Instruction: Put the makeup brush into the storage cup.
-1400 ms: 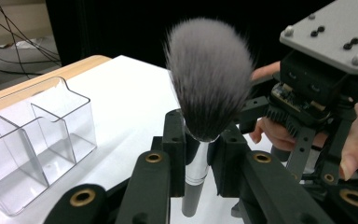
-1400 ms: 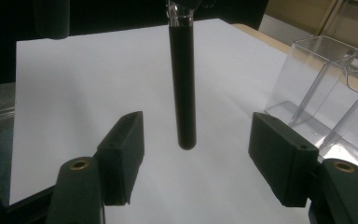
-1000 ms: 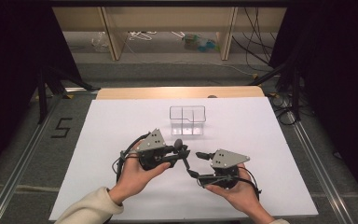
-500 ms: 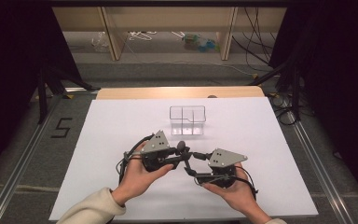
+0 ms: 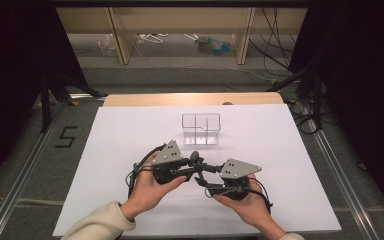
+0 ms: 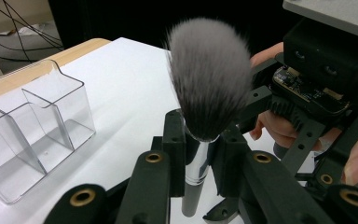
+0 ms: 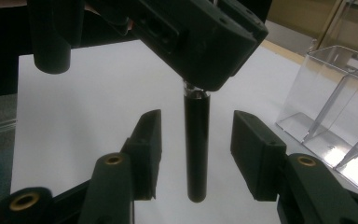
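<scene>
Your left gripper [image 6: 200,154] clamps the brush [image 6: 209,74] upright — centre your right gripper's [image 7: 196,140] spread jaws on the handle [image 7: 196,144] before closing.

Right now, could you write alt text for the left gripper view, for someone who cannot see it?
A makeup brush with a fluffy grey head stands upright, its silver collar clamped in the left gripper. A clear divided box sits on the white table to the left; the right gripper and a hand are close behind.
</scene>
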